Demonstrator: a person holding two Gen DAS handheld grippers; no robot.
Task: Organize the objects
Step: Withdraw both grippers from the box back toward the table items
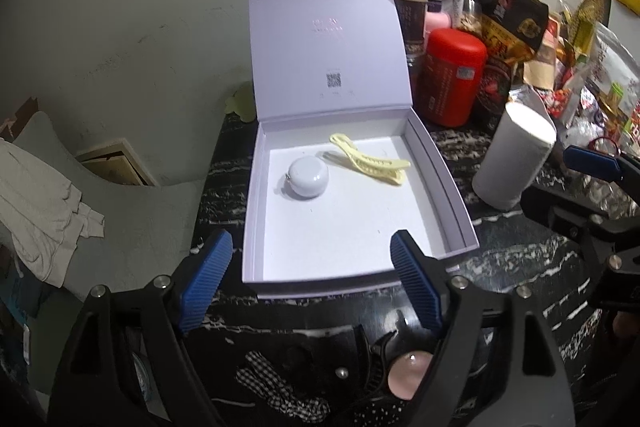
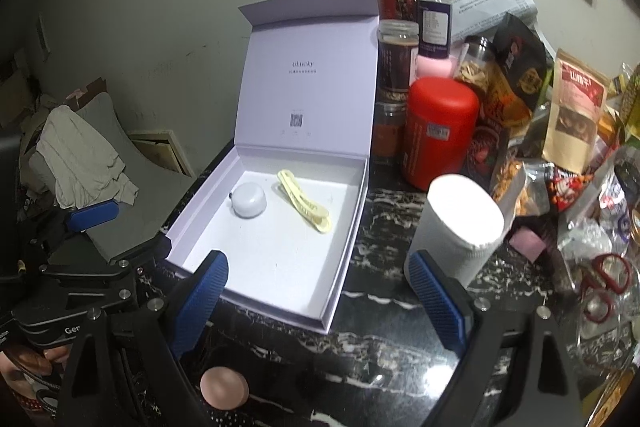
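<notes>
A white round case point(image 1: 309, 177) and yellow hair clip point(image 1: 370, 163) lie in the open box point(image 1: 448, 183); both tools, left point(image 1: 310, 283) and right point(image 2: 320, 301), gape empty, with a pink item point(image 2: 224, 386) and checked fabric point(image 1: 280, 391) left on the bench point(image 2: 380, 347).

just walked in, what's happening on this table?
A person with a gripper in each hand is sorting small items into an open lavender box on a dark marbled table. A round white case and a yellow hair clip already lie inside. Both the left gripper and right gripper are open and empty, near the box's front edge. A pink round item and a checkered fabric piece are not yet in the box.
</notes>
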